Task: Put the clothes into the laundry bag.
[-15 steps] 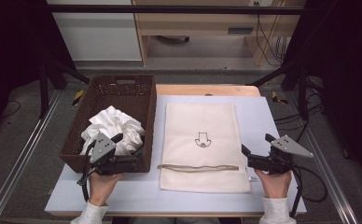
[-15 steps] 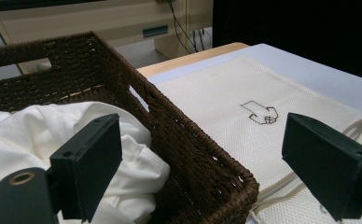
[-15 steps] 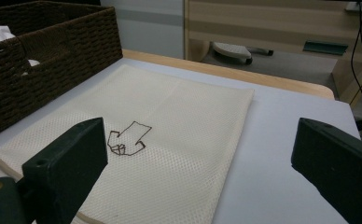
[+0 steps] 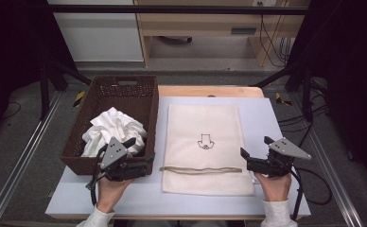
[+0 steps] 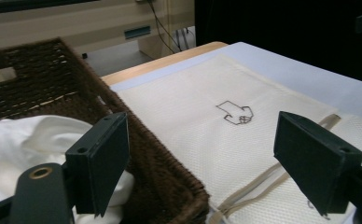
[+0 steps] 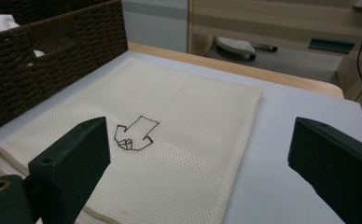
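A cream mesh bag [image 4: 203,120] lies flat in the middle of the pale table [image 4: 266,113], with a small arrow drawing [image 4: 204,142] on it and a tan zipper [image 4: 200,169] across its near end. To its left stands a brown wicker basket [image 4: 125,81] holding crumpled white cloth [image 4: 111,128]. My left gripper [image 4: 139,150] is open at the basket's near right corner, its jaws straddling the basket wall [image 5: 160,163] with nothing gripped. My right gripper [image 4: 256,147] is open just off the bag's right edge, near the zipper end, above the bag [image 6: 193,107].
Bare table surface runs along the bag's right side and along the near edge. A wooden strip [image 4: 210,91] borders the far side of the table. Beyond it are the floor, a wooden bench [image 4: 205,28] and cables [image 4: 266,38].
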A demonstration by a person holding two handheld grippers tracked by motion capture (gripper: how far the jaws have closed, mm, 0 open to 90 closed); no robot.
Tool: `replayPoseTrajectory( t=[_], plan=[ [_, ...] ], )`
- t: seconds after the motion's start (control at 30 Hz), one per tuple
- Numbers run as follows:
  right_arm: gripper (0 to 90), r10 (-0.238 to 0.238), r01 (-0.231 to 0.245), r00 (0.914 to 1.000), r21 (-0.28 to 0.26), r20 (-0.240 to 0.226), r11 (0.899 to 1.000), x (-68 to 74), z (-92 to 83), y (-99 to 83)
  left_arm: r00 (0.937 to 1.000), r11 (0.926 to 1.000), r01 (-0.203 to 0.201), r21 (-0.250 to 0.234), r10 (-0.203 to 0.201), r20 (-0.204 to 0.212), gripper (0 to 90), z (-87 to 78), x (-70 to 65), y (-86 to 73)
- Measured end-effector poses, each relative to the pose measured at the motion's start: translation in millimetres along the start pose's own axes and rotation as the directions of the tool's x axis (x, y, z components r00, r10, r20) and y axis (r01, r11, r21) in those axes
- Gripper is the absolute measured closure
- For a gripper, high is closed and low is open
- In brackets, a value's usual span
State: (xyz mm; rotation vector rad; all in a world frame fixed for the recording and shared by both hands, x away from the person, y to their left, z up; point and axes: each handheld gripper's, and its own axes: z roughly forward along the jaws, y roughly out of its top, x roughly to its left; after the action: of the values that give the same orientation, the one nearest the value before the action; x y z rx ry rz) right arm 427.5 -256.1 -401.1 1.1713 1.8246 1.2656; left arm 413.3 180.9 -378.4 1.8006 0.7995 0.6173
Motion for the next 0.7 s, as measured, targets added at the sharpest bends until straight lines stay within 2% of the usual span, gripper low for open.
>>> replayPoseTrajectory(
  t=[0.2,0.4,0.43,0.53,0.57,0.67,0.7],
  plan=[
    [6.6,-0.014,0.014,0.9998,0.021,-0.013,1.000,7.9,5.7,-1.1,0.9988,0.9994,-0.028,0.017,0.028,0.040,22.3,10.6,-18.9,-1.7],
    [7.2,-0.030,0.032,0.9989,0.039,-0.035,0.999,16.2,12.1,-3.1,0.9946,0.9971,-0.060,0.046,0.056,0.087,26.9,25.6,-37.2,-7.1],
    [7.5,-0.046,0.048,0.9981,0.036,-0.042,0.998,19.6,13.6,-3.6,0.9941,0.9960,-0.068,0.058,0.063,0.088,28.4,28.8,-40.2,-8.3],
    [7.6,-0.052,0.054,0.9975,0.037,-0.047,0.998,22.4,15.2,-3.7,0.9918,0.9916,-0.089,0.093,0.080,0.100,30.5,38.6,-48.1,-13.4],
    [7.8,-0.052,0.055,0.9972,0.042,-0.054,0.998,24.0,16.6,-4.1,0.9890,0.9874,-0.107,0.116,0.094,0.114,32.5,44.2,-52.6,-16.8],
    [8.0,-0.055,0.057,0.9968,0.046,-0.058,0.997,24.7,17.9,-4.7,0.9870,0.9844,-0.117,0.131,0.101,0.125,35.9,48.5,-56.6,-19.6],
    [8.7,-0.047,0.050,0.9968,0.048,-0.065,0.998,25.3,18.7,-5.4,0.9844,0.9815,-0.126,0.144,0.106,0.141,37.2,52.2,-60.9,-22.3]
  ],
)
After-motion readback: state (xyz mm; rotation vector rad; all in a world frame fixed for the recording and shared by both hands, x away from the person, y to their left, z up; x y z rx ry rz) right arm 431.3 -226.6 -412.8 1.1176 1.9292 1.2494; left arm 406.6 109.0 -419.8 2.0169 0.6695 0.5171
